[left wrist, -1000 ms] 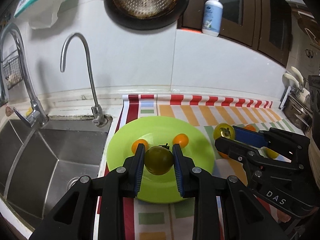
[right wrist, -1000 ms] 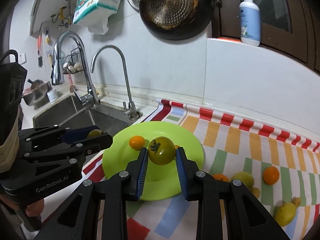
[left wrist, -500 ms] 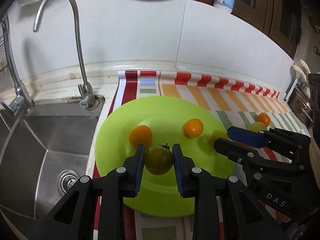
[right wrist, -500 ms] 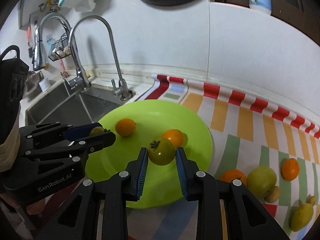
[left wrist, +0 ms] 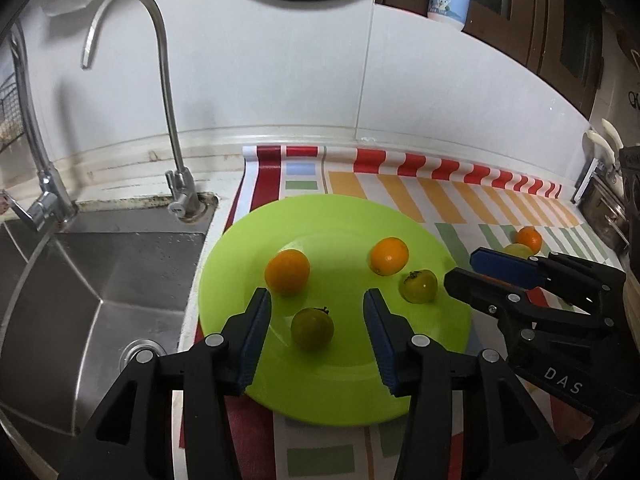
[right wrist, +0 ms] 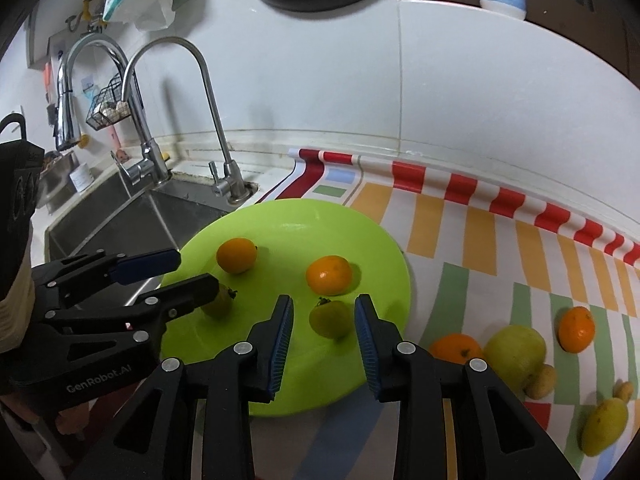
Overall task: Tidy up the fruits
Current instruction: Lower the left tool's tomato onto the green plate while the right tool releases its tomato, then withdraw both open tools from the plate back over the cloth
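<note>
Fruits: one green tomato lies on the plate between the spread fingers of the left hand-held gripper, untouched. Another tomato lies between the spread right hand-held gripper. Two oranges sit just beyond.

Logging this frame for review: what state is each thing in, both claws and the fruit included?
Left claw: open, around a tomato.
Right claw: open, around the other tomato.
Dark green tomato: released, resting on plate.
Lighter green tomato: released, resting on plate.
Two small oranges: on plate.
Round lime-green plate: flat on striped mat.
Other fruit: on mat, off plate.
Curved steel tap: no water visible.
</note>
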The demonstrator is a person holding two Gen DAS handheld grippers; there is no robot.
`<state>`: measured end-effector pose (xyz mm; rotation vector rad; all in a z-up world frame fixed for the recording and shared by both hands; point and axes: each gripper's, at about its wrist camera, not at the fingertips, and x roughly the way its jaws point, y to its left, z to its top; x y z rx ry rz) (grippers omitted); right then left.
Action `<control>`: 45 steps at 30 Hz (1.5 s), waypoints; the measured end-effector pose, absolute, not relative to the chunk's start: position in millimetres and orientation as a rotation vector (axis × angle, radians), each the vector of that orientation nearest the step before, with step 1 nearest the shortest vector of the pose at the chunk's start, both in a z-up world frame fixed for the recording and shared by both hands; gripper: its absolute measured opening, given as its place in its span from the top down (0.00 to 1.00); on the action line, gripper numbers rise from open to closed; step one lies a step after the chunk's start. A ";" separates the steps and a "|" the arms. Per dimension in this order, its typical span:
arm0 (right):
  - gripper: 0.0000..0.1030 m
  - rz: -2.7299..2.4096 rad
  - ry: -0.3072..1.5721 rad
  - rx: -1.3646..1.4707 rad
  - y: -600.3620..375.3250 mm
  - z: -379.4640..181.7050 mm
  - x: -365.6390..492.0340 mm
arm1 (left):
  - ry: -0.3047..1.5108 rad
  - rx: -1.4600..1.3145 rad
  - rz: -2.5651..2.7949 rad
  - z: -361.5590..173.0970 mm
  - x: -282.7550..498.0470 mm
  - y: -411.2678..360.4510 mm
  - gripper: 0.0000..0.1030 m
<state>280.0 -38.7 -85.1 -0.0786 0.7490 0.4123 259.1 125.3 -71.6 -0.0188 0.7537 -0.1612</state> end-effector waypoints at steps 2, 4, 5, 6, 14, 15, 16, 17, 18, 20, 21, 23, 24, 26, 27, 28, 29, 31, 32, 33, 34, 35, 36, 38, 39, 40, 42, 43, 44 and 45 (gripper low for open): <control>0.68 0.406 0.740 -0.080 -41.1 -81.2 274.7 | 0.741 -0.014 -0.154 -66.3 253.0 124.2 0.52; 0.68 0.404 0.731 -0.077 -43.4 -77.3 268.6 | 0.727 -0.014 -0.150 -61.1 246.9 123.3 0.51; 0.68 0.403 0.727 -0.074 -44.9 -75.4 265.7 | 0.722 -0.014 -0.151 -58.2 243.5 122.3 0.51; 0.67 0.404 0.722 -0.070 -46.0 -73.2 262.3 | 0.717 -0.014 -0.151 -56.2 241.4 121.4 0.50; 0.55 0.373 0.674 -0.044 -60.8 -55.0 235.5 | 0.676 -0.005 -0.151 -39.6 216.6 112.8 0.45; 0.52 0.367 0.668 -0.042 -62.4 -53.8 232.6 | 0.671 -0.003 -0.153 -37.6 213.2 111.4 0.45; 0.51 0.357 0.660 -0.039 -65.2 -51.7 228.2 | 0.666 0.000 -0.155 -35.5 209.1 109.6 0.44; 0.51 0.353 0.654 -0.037 -66.8 -50.6 225.9 | 0.663 0.001 -0.155 -34.2 206.2 108.2 0.44; 0.50 0.347 0.649 -0.033 -69.8 -48.7 221.8 | 0.660 0.000 -0.156 -32.6 203.2 106.8 0.44; 0.50 0.337 0.644 -0.026 -74.1 -46.1 216.3 | 0.652 -0.003 -0.161 -29.3 197.2 103.4 0.44; 0.48 0.332 0.640 -0.021 -77.3 -44.3 212.0 | 0.647 -0.001 -0.161 -27.0 193.6 101.0 0.44; 0.44 0.321 0.629 -0.016 -82.3 -42.0 205.2 | 0.636 0.002 -0.164 -24.3 187.9 98.1 0.43; 0.44 0.312 0.622 -0.016 -85.4 -40.4 200.6 | 0.630 0.004 -0.165 -23.0 184.9 96.7 0.42; 0.44 0.301 0.614 -0.019 -90.3 -38.0 194.2 | 0.621 0.012 -0.168 -20.5 178.9 92.0 0.41; 0.44 0.294 0.609 -0.021 -93.1 -36.9 190.4 | 0.616 0.015 -0.170 -19.4 176.5 89.9 0.41; 0.44 0.287 0.603 -0.021 -96.1 -35.7 186.5 | 0.611 0.018 -0.173 -18.4 173.6 87.6 0.41; 0.44 0.283 0.599 -0.022 -98.6 -35.2 183.2 | 0.607 0.019 -0.175 -17.7 170.9 85.1 0.40; 0.41 0.270 0.591 -0.022 -104.2 -33.2 176.6 | 0.603 0.020 -0.180 -16.0 166.4 80.2 0.39; 0.40 0.262 0.585 -0.023 -107.4 -32.0 172.8 | 0.599 0.020 -0.184 -15.0 164.0 77.3 0.39; 0.39 0.257 0.579 -0.023 -109.9 -31.2 170.1 | 0.596 0.021 -0.186 -14.2 162.4 75.4 0.39; 0.39 0.247 0.571 -0.024 -113.5 -29.7 165.9 | 0.593 0.023 -0.189 -13.3 160.4 72.8 0.39; 0.39 0.241 0.566 -0.026 -115.6 -28.7 163.7 | 0.590 0.024 -0.192 -12.5 158.4 70.2 0.39; 0.39 0.235 0.562 -0.029 -118.3 -27.7 161.0 | 0.587 0.024 -0.196 -11.6 156.6 67.9 0.38; 0.38 0.220 0.555 -0.032 -124.2 -25.5 156.0 | 0.584 0.026 -0.204 -9.6 153.3 61.5 0.37; 0.36 0.214 0.550 -0.035 -127.4 -24.5 153.5 | 0.582 0.025 -0.206 -8.8 152.3 59.5 0.36; 0.32 0.205 0.545 -0.039 -130.6 -23.3 150.6 | 0.578 0.023 -0.208 -7.5 150.5 56.8 0.36; 0.31 0.184 0.531 -0.042 -136.6 -21.0 146.1 | 0.566 0.025 -0.211 -4.8 146.5 50.4 0.33; 0.31 0.175 0.524 -0.044 -140.3 -19.8 142.9 | 0.562 0.028 -0.209 -4.0 145.2 48.0 0.33; 0.31 0.167 0.521 -0.046 -143.2 -18.9 141.2 | 0.557 0.032 -0.207 -3.0 143.8 44.6 0.32; 0.29 0.159 0.518 -0.047 -146.5 -18.4 139.1 | 0.553 0.036 -0.209 -2.4 142.4 41.2 0.32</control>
